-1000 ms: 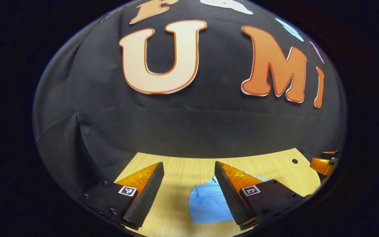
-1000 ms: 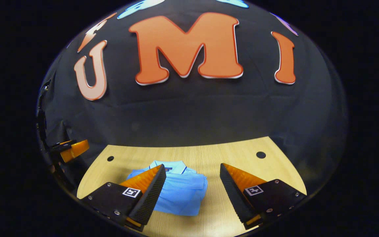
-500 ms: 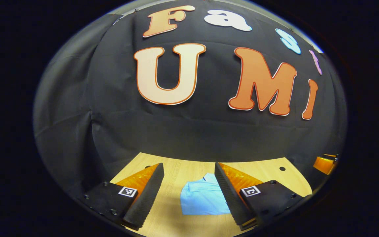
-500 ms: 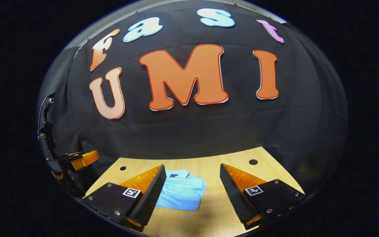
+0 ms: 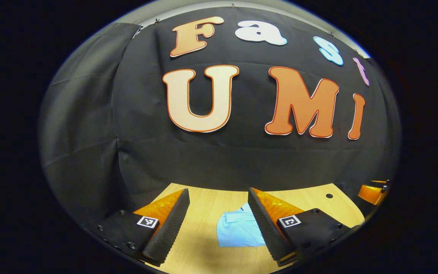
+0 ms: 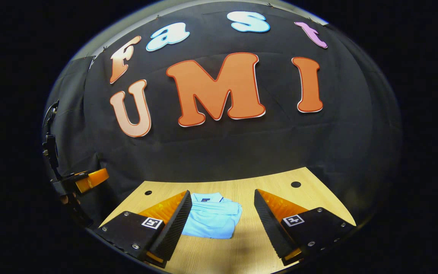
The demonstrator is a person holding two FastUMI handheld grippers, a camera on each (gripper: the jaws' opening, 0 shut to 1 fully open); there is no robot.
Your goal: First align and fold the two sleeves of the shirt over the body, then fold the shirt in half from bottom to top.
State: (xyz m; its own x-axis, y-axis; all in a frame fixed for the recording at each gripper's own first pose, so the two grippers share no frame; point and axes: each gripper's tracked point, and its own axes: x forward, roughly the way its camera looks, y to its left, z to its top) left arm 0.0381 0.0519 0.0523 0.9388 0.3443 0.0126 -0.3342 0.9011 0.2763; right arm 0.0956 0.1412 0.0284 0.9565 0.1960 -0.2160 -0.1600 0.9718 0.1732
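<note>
step: folding looks finished | blue polo shirt [image 6: 213, 220] is lying folded, low centre of frame, on wooden surface [image 6: 249, 190] | left claw [image 5: 219, 224] and right claw [image 6: 222, 222] are gaping, empty, hovering above | next: probably nothing beyond checking edges

shirt [image 6: 213, 220] – plain light blue, dark patch at collar; table [image 6: 242, 190] – pale wood grain, dark holes.

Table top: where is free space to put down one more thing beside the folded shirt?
In the right gripper view, bare table lies right of the folded blue shirt, up to the round hole, and along the near edge. In the left gripper view, bare wood lies left of it. Nowhere looks crowded.
</note>
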